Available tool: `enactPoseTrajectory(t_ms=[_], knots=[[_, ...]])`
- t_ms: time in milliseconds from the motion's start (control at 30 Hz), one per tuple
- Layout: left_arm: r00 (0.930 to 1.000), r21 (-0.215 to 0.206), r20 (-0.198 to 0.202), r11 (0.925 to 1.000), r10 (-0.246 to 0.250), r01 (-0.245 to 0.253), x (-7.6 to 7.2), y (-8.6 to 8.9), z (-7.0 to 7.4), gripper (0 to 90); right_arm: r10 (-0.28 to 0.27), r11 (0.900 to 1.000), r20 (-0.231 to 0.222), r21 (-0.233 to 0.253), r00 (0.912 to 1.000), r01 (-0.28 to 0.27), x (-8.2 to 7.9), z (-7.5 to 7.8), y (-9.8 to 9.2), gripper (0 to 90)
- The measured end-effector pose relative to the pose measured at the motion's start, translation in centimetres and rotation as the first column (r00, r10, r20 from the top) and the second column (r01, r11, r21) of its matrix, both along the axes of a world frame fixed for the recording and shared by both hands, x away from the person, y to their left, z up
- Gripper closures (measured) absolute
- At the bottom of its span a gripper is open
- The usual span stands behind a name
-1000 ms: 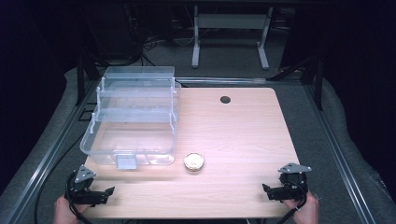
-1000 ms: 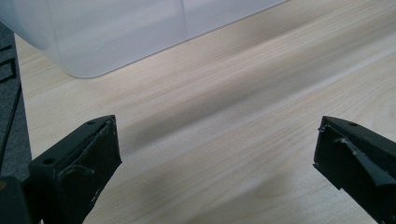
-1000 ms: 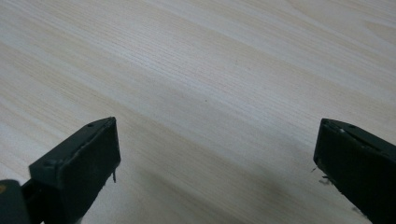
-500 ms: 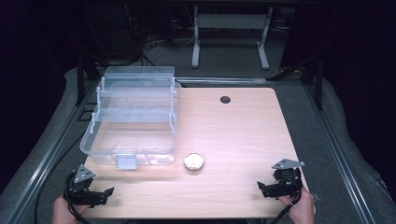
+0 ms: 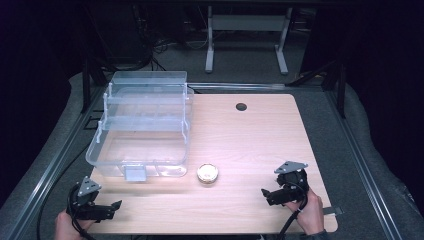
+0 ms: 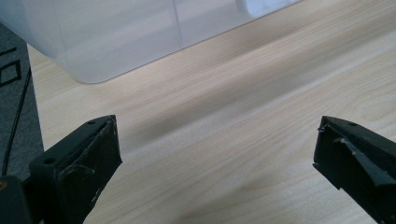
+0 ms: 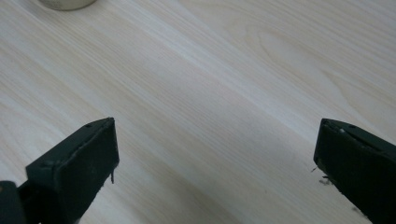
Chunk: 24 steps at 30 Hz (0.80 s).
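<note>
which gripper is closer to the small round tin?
The right gripper. It sits on the table beside the small round gold-coloured tin, jaws open and pointing toward it; the left gripper is farther off, at the near-left corner below the clear plastic box.

Lab: bare test table [image 5: 260, 135], metal stand legs [image 5: 247, 37], floor cables [image 5: 165, 47].

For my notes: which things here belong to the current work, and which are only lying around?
Belong to the work:
right gripper, open
round tin
left gripper, open
clear tiered box

Just there:
table's cable hole
metal stand behind the table
</note>
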<state>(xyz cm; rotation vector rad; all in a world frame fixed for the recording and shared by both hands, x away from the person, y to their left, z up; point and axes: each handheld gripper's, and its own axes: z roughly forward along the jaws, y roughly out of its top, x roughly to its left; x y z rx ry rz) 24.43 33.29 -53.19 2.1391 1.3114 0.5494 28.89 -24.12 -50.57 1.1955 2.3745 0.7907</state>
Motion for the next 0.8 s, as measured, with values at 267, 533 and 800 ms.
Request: enactPoseTrajectory(t_ms=[267, 533, 800], knots=[[0.9998, -0.002, -0.019, 1.0000, 0.005, -0.005, -0.2, -0.2, -0.4, 0.6, 0.073, 0.997, -0.017, -0.004, 0.9972, -0.073, 1.3, 0.7, 2.9, 0.0], [0.9998, -0.002, -0.019, 1.0000, 0.001, -0.001, 0.1, -0.4, -0.3, 0.6, 0.169, 0.986, -0.043, -0.007, 0.9847, -0.169, 3.2, 0.6, 6.8, 0.0], [0.9999, -0.004, -0.012, 1.0000, -0.001, 0.001, 0.4, -0.5, -0.4, 0.3, 0.232, 0.972, -0.075, -0.023, 0.9698, -0.234, 4.4, 0.3, 10.1, 0.0]])
